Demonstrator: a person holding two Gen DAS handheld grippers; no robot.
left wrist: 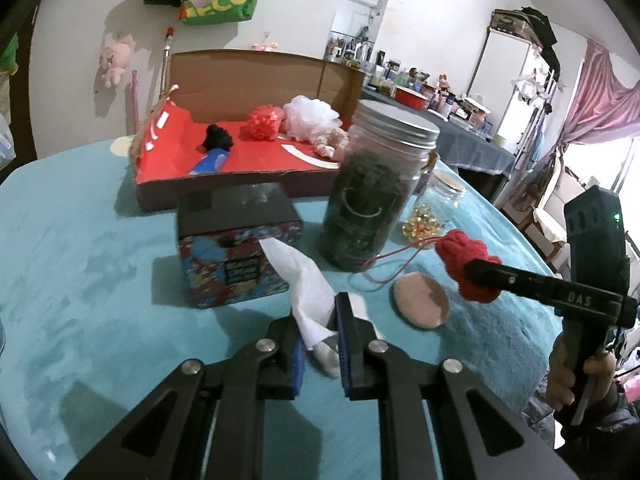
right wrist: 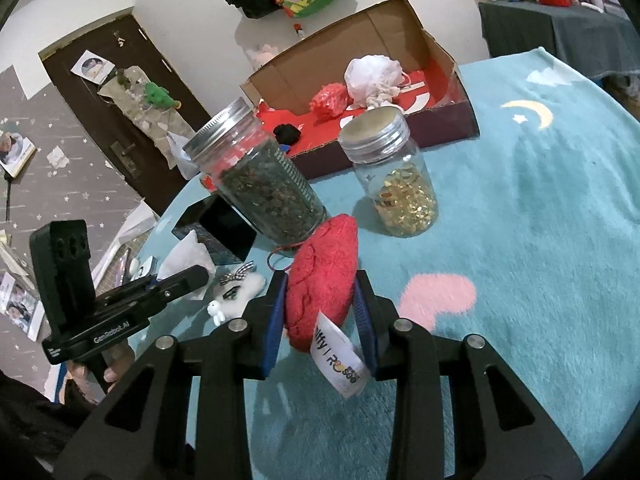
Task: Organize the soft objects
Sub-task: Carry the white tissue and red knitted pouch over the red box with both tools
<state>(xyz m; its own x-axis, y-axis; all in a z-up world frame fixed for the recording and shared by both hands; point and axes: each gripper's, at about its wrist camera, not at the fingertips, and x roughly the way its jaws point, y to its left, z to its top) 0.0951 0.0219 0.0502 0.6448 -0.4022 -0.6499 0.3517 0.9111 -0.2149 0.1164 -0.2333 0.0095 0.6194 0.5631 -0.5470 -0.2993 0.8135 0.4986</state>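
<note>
Between the blue pads of the right gripper [right wrist: 320,320], low in the centre of the right wrist view, sits a red plush toy [right wrist: 323,280], clamped on both flanks; its white label [right wrist: 340,354] hangs below the pads, with the print only partly legible. At lower centre of the left wrist view, the left gripper [left wrist: 322,344] is pinched on a white tissue [left wrist: 308,280], whose lower end is hidden behind the pads. Both grippers point downward at the teal blanket [right wrist: 540,240]. One person's hand [left wrist: 568,376] wraps the right gripper's handle at the right edge, cut off by the frame.

Beyond the toy stand a tall jar of dark leaves [right wrist: 264,184] and a smaller jar of gold pieces [right wrist: 394,184]. Further up, an open cardboard box [right wrist: 444,120] holds a white mesh puff [right wrist: 374,74], a red mesh puff [right wrist: 330,100] and a small black item [right wrist: 287,133] too blurred to identify. A patterned tin [left wrist: 236,248] stands behind the tissue.
</note>
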